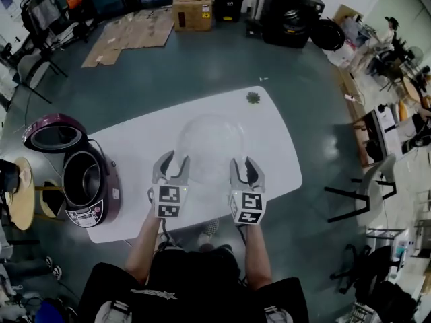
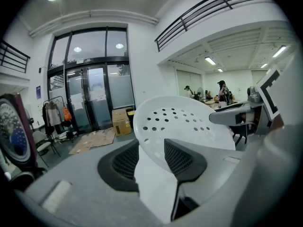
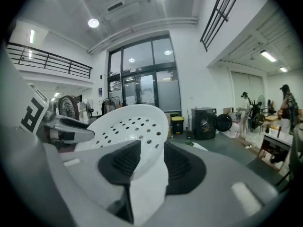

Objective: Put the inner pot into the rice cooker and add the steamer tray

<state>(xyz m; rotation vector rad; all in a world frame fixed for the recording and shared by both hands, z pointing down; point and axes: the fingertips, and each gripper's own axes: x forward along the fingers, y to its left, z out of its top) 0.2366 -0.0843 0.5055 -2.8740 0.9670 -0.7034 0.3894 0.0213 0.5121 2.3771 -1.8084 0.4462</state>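
A white perforated steamer tray (image 1: 210, 138) hangs above the white table (image 1: 135, 147), held by its rim from both sides. My left gripper (image 1: 172, 159) is shut on its left edge and my right gripper (image 1: 245, 163) on its right edge. In the left gripper view the tray (image 2: 182, 122) sits between the black pads, with the right gripper (image 2: 236, 115) across it. The right gripper view shows the tray (image 3: 128, 124) tilted, rim pinched in the jaws. The purple rice cooker (image 1: 86, 184) stands at the table's left end, lid (image 1: 54, 133) open, the inner pot (image 1: 84, 175) inside it.
A small green sprig (image 1: 253, 97) lies at the table's far edge. A round wooden stool (image 1: 20, 194) stands left of the cooker. A chair (image 1: 367, 180) is to the right, cardboard boxes (image 1: 192, 5) and flattened cardboard (image 1: 131, 32) farther off.
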